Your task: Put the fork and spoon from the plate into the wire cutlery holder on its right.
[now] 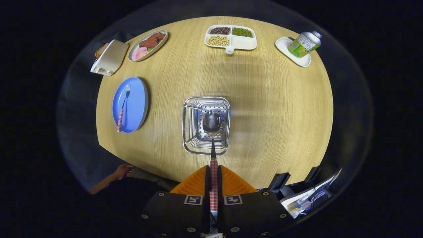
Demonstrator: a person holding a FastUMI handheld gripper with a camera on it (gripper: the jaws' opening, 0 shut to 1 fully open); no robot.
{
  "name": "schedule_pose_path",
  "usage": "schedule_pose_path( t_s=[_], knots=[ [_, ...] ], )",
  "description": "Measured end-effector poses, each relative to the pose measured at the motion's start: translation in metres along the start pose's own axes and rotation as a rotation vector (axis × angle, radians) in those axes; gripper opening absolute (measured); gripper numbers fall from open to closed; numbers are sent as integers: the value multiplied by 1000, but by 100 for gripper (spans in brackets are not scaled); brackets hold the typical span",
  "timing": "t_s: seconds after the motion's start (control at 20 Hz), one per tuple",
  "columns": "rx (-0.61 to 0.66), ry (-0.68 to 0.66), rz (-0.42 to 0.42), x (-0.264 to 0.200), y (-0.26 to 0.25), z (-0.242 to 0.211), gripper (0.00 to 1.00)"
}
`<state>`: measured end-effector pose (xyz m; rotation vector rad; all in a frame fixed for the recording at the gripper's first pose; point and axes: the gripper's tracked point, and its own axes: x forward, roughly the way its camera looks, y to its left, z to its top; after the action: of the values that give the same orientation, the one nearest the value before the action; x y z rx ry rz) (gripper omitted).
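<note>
My gripper (213, 178) is shut on the red-checked handle of the spoon (212, 132). The spoon points straight ahead, its steel bowl hanging over the inside of the wire cutlery holder (190, 132), which stands on the wooden table (271, 109) just ahead of the fingers. Whether the bowl touches the holder's perforated floor I cannot tell. To the holder's left lies the blue plate (134, 109) with the fork (123, 107) on it, tines pointing away, its red-checked handle nearest the table's front edge.
Along the far side are a divided white dish of beans (231, 39), a white tray with a green can (303, 44), an oval plate of food (147, 44) and a white box (109, 57). A person's hand (122, 171) rests by the front-left edge. Papers (307, 198) lie below at right.
</note>
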<state>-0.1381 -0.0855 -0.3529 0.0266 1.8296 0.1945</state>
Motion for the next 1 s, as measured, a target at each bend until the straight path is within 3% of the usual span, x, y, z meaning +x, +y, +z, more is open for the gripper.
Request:
schedule_pose_path(
  t_s=[0.4, 0.65, 0.75, 0.85, 1.0],
  knots=[
    [38, 37, 33, 15, 12, 23, 14],
    [80, -76, 58, 5, 23, 42, 23],
    [98, -162, 57, -3, 25, 55, 34],
    [107, -233, 50, -12, 26, 61, 59],
    [123, -306, 74, -26, 40, 63, 82]
  ],
)
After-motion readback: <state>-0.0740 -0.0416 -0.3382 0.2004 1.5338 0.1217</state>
